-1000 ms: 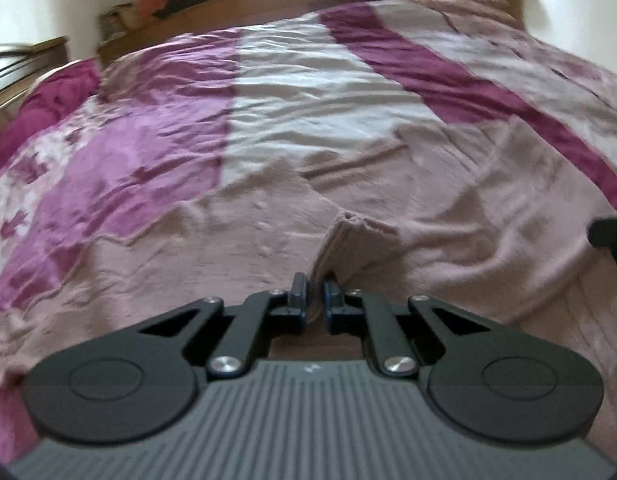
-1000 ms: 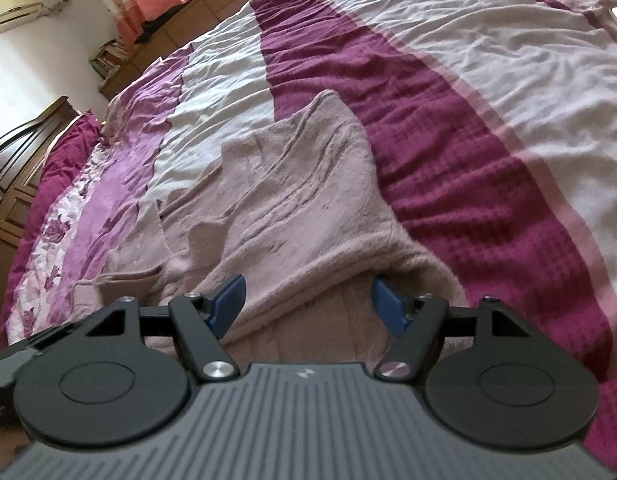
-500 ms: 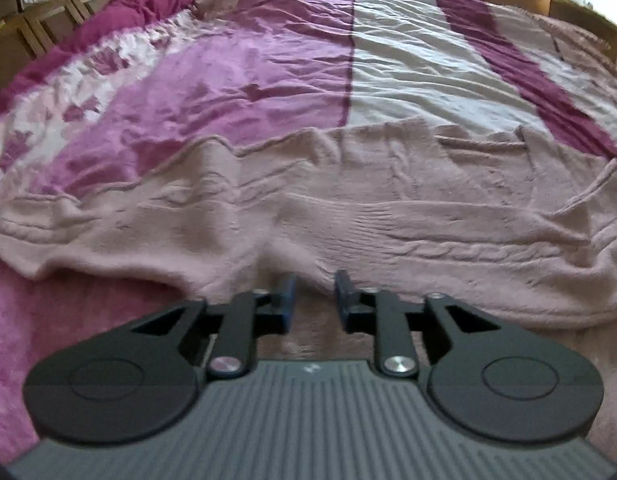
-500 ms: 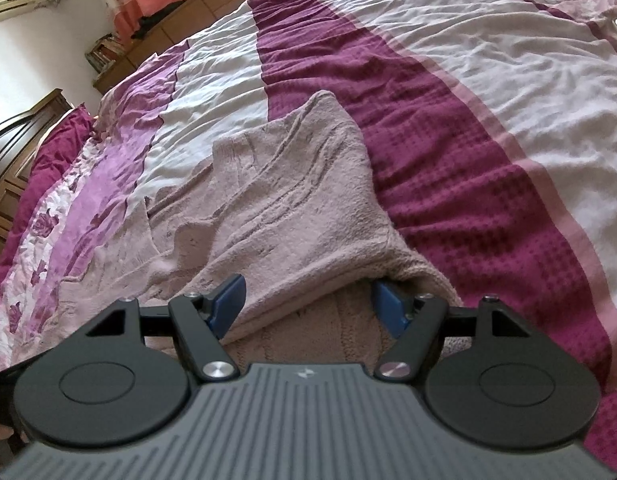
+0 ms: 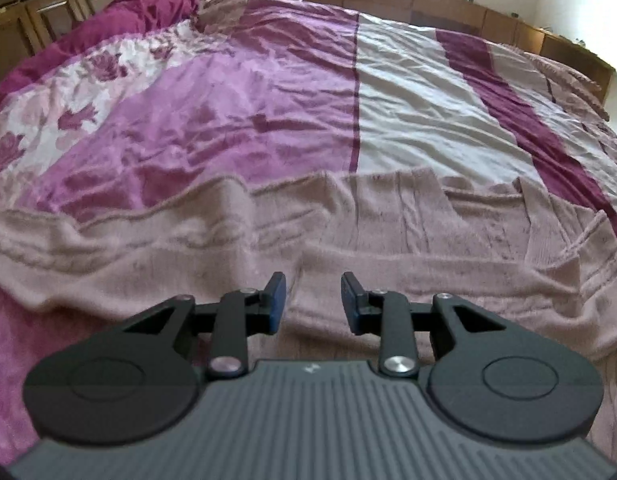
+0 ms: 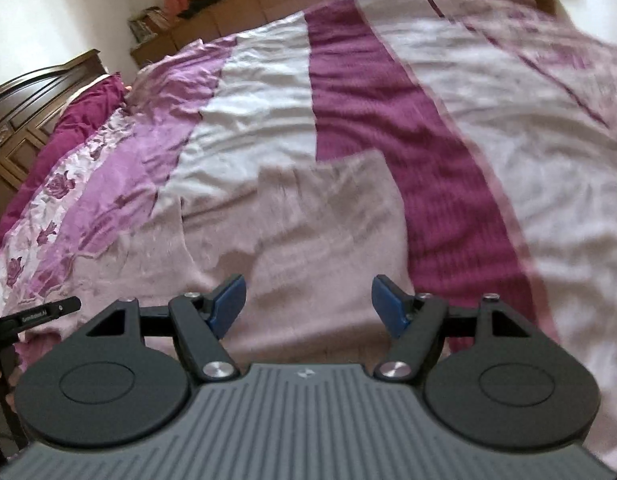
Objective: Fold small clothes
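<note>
A pink knit sweater [image 5: 348,232] lies spread on the bed [image 5: 236,120], with both grippers above its near edge and holding nothing.

No container is in view. In the left view the sweater's long axis runs from 9 o'clock to 3 o'clock across the striped bedcover; one sleeve [image 5: 60,248] stretches out toward 9 o'clock. The knit is dusty pink with ribbed and cable lines, and it is wrinkled and partly doubled over itself. The left gripper [image 5: 313,300] has its jaws a little apart and opening, with only the cloth below and nothing pinched. In the blurred right view the sweater points toward 12 o'clock, and the right gripper [image 6: 308,308] has its jaws wide apart, empty, over the cloth.
</note>
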{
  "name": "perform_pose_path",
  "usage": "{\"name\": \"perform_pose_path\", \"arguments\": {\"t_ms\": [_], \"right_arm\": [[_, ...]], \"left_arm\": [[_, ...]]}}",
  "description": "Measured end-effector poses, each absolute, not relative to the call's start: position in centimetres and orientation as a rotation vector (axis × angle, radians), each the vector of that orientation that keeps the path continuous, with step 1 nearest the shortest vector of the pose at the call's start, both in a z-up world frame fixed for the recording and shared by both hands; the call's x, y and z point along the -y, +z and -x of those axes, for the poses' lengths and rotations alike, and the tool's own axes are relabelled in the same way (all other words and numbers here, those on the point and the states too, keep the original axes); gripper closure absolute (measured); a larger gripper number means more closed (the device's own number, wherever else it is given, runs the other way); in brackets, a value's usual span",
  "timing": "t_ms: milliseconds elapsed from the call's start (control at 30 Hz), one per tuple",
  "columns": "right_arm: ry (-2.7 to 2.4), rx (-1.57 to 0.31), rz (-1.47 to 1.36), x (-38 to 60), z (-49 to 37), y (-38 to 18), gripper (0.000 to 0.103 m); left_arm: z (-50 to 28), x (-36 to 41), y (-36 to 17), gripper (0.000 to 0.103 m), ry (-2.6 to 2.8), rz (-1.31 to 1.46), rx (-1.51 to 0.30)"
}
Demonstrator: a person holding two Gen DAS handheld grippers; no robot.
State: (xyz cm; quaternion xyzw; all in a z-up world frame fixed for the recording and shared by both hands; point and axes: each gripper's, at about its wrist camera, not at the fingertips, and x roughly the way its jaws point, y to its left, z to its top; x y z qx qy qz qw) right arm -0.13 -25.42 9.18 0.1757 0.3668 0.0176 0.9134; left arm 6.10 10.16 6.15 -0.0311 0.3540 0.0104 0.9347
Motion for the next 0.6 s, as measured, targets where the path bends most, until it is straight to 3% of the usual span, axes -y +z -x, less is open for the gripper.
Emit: {"name": "perform_pose_path", "arguments": {"t_ms": [433, 600], "right_arm": [[-0.101, -0.872, -0.443, 26.4, -13.0, 6.0, 0.029], [-0.184, -0.93, -0.444, 26.3, -15.9, 4.2, 0.037]], "left_arm": [[-8.7, -10.6, 4.7, 0.07, 0.02, 0.112, -0.761], [-9.1, -11.3, 4.5, 0.07, 0.03, 0.117, -0.759]]}}
